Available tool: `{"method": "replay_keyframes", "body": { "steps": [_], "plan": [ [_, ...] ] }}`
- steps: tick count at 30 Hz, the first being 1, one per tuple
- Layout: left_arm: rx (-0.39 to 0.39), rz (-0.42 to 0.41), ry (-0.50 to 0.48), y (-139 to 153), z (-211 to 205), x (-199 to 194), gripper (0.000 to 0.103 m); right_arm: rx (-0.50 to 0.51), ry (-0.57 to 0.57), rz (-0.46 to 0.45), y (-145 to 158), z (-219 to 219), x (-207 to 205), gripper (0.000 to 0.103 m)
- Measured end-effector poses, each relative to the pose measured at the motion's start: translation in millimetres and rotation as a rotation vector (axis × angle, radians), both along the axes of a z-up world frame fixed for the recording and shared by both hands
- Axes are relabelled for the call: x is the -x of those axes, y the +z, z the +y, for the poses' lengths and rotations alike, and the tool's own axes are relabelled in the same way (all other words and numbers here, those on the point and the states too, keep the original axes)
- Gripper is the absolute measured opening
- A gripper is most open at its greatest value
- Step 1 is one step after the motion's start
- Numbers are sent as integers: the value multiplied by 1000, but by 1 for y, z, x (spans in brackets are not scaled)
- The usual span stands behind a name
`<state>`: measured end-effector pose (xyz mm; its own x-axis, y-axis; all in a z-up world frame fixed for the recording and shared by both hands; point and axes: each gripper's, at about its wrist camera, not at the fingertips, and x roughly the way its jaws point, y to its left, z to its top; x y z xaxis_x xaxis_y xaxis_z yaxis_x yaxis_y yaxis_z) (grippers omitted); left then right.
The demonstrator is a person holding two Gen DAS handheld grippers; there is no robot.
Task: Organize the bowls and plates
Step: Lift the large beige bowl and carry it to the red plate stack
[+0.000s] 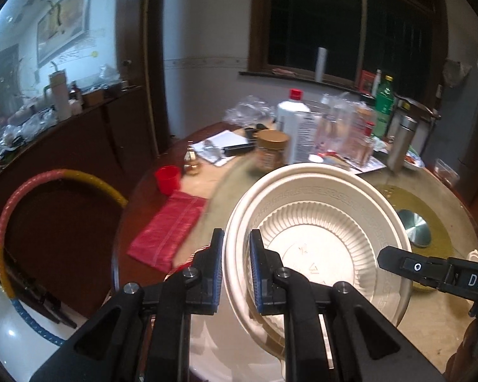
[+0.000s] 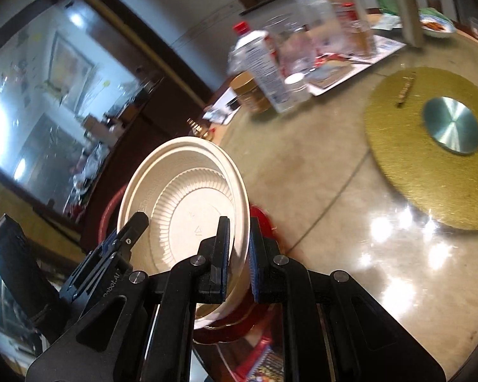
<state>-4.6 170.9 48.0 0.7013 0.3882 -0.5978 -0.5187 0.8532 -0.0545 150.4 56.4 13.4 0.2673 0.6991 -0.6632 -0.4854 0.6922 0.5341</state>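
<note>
A large cream plastic bowl [image 1: 318, 222] with a ribbed inner wall is held tilted above the round table. My left gripper [image 1: 236, 267] is shut on its left rim, one pad inside and one outside. My right gripper [image 2: 239, 254] is shut on the opposite rim of the same bowl [image 2: 181, 197]. The right gripper's finger also shows at the bowl's right rim in the left wrist view [image 1: 398, 259]. A white dish [image 1: 239, 350] lies below the bowl at the table's near edge. A red plate [image 2: 258, 312] lies under the bowl in the right wrist view.
A gold round mat [image 2: 408, 165] with a metal disc [image 2: 451, 125] lies mid-table. Bottles, a jar [image 1: 272, 149] and packets crowd the far side. A red cup [image 1: 168, 178] and red cloth [image 1: 167, 229] lie left. A hoop [image 1: 3, 238] leans on a chair.
</note>
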Motion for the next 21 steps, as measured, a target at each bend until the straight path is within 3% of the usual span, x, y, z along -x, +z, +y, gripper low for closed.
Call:
{"method": "replay_keyframes", "body": {
  "steps": [13,21],
  "plan": [
    [16,38,38,-23,19,17,15,63,79,14,-21,30,18,11],
    [-20,47,57,-29,18,21,18,123,99,-37,-25,38,28,12]
  ]
}}
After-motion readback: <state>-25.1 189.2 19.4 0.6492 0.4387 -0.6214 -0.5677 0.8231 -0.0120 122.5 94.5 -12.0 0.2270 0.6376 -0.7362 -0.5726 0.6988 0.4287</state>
